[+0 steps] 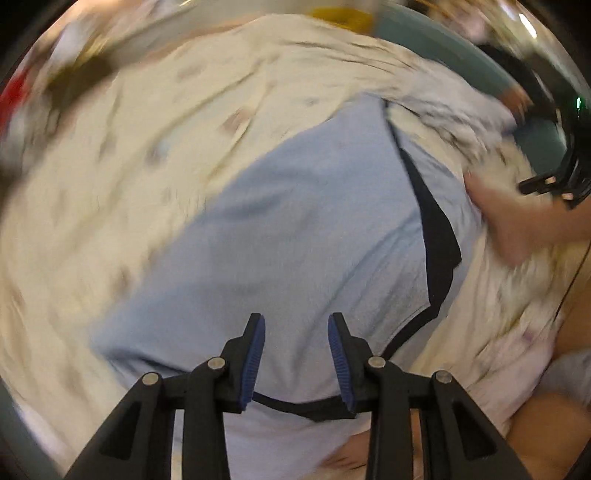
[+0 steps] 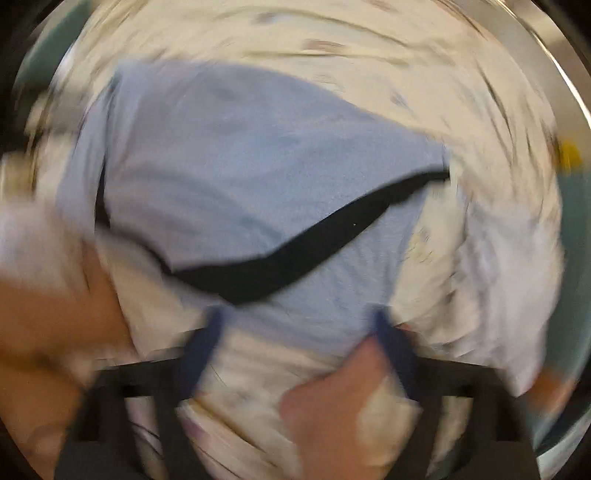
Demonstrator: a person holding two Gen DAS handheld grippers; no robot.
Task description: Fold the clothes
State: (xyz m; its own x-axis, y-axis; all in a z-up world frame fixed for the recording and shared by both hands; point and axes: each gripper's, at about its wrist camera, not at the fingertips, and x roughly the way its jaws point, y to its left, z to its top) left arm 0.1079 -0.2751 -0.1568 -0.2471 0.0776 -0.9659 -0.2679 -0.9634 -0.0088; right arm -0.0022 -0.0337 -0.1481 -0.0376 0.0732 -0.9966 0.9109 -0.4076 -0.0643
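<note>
- Above a rumpled cream bedsheet (image 1: 110, 229), the left gripper (image 1: 296, 363) points down with its blue-padded jaws parted and nothing between the pads; the light blue garment (image 1: 295, 229) lies flat beneath them.
- Over the same cloth, the right gripper (image 2: 301, 354) stands with its jaws spread wide; the garment's near edge and the sheet show in the gap, and the blur hides whether either pad touches fabric.
- Black trim (image 2: 295, 254) runs as a curved band across the garment, seen in both views; the garment rests on the sheet, near the middle of each picture.
- Only the left wrist view shows the other black tool (image 1: 561, 173) at the right edge, a bare foot (image 1: 517, 221) on the sheet beside the garment, a yellow thing (image 1: 343, 16) at the top and a red patch (image 1: 13, 99) at the far left.
- Only the right wrist view shows what looks like bare skin (image 2: 340, 391) between the spread fingers, and a blurred limb (image 2: 55, 306) at the left.
- Both pictures are heavily smeared by motion; no brand, label or writing can be read.
</note>
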